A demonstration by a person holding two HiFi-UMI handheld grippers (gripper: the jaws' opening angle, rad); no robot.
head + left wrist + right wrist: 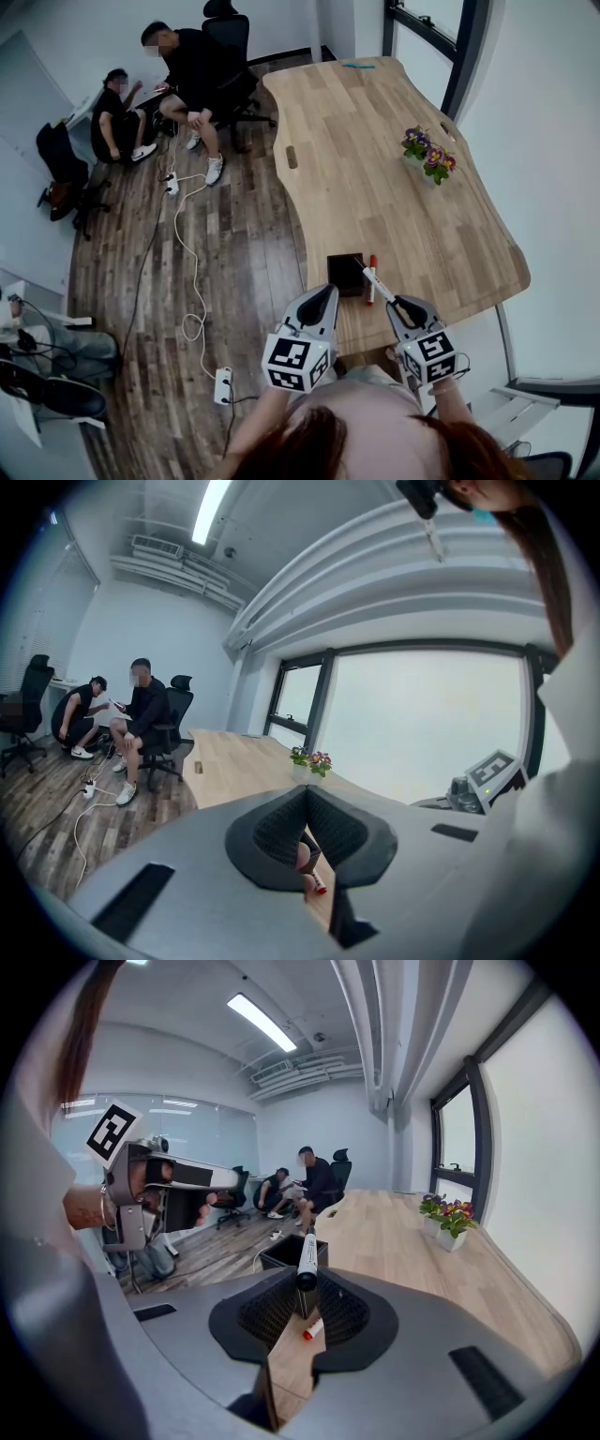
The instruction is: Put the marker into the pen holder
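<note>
From the head view, both forearms reach forward from the body over the bench's point(375, 169) near edge. The left hand-held gripper point(325, 295) points at the black pen holder point(345, 273). The right hand-held gripper point(401, 307) angles the marker point(384, 289) up-left toward it, across a red-capped marker point(372, 262) lying just beside the holder.

In the left gripper view, the jaws are pressed together with nothing between them.

In the right gripper view, the jaws clamp the marker's rear, with its tip aimed at the holder's open top.
</note>
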